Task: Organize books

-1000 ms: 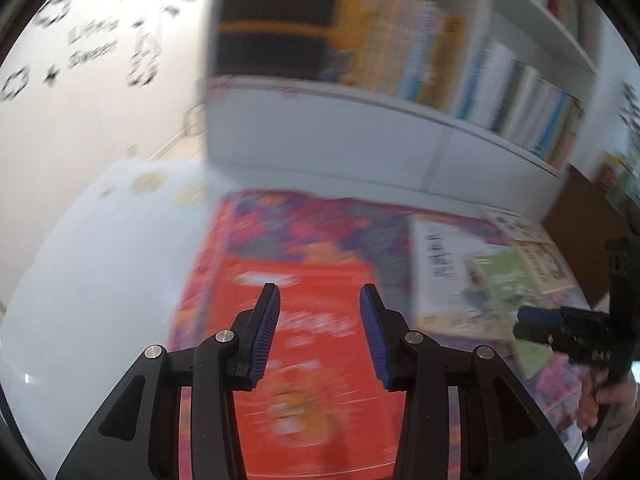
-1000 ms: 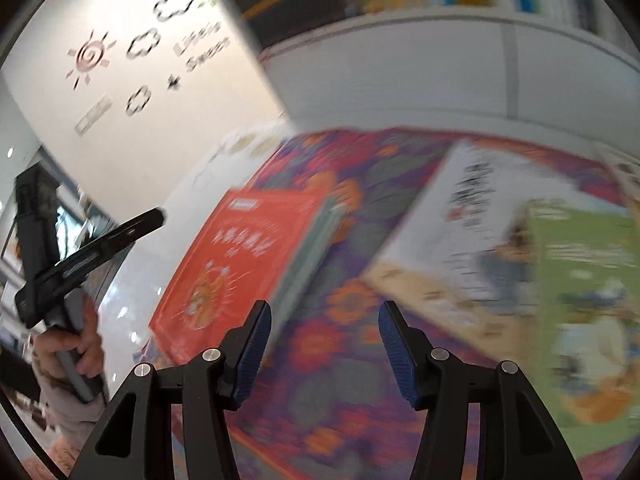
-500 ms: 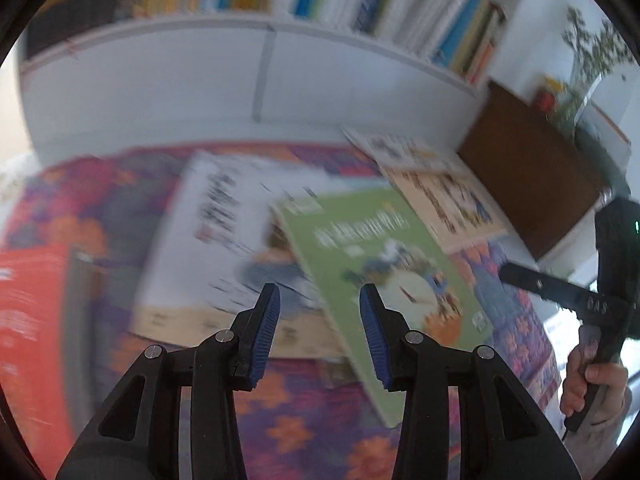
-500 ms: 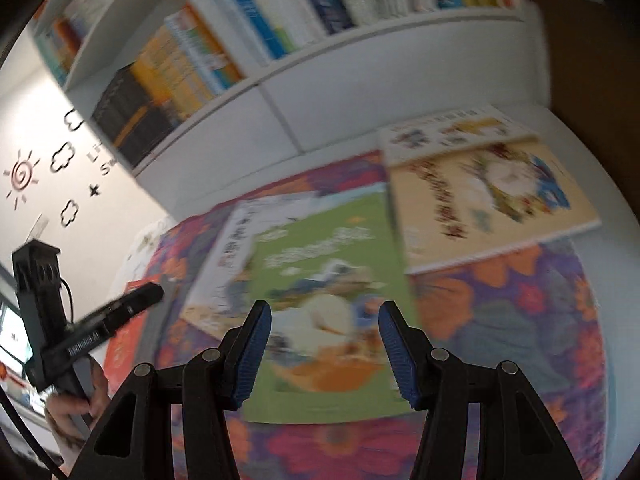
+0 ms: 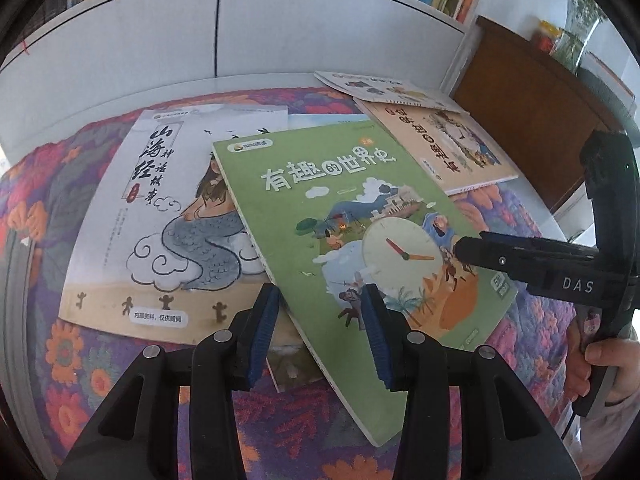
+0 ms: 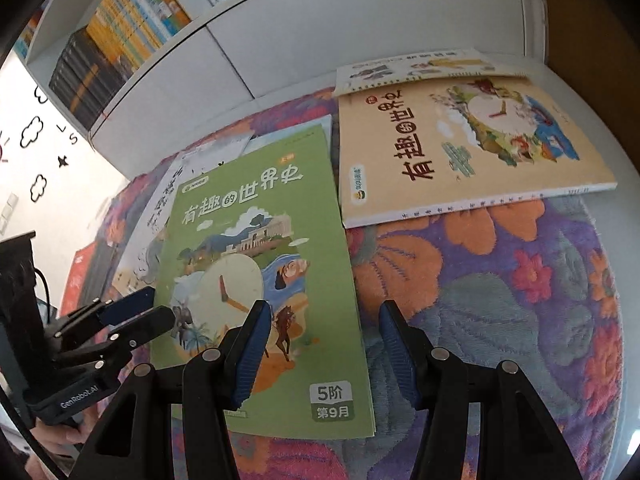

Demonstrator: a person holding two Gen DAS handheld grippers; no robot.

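A green picture book (image 5: 360, 240) with a clock on its cover lies flat on the rug, overlapping a white book (image 5: 160, 208) with a mermaid drawing. A beige book (image 5: 440, 144) lies behind it on the right, partly on a thin white book (image 5: 384, 88). My left gripper (image 5: 320, 296) hovers open over the green book's near left edge. My right gripper (image 6: 324, 312) is open above the green book's (image 6: 260, 260) near right edge, one finger over the cover and one over the rug. Each gripper shows in the other's view, the right gripper (image 5: 464, 246) and the left gripper (image 6: 160, 312).
A floral rug (image 6: 500, 300) covers the surface. A red book (image 6: 80, 276) lies at the far left. A white bookshelf (image 6: 132, 20) full of books stands behind. A brown wooden cabinet (image 5: 532, 112) with a vase (image 5: 576, 40) is at the right. A hand (image 5: 604, 364) holds the right gripper's handle.
Both views have swept from the red book rightward to the green book, and both grippers have sunk closer to the books. The jaws of both stand as wide as before.
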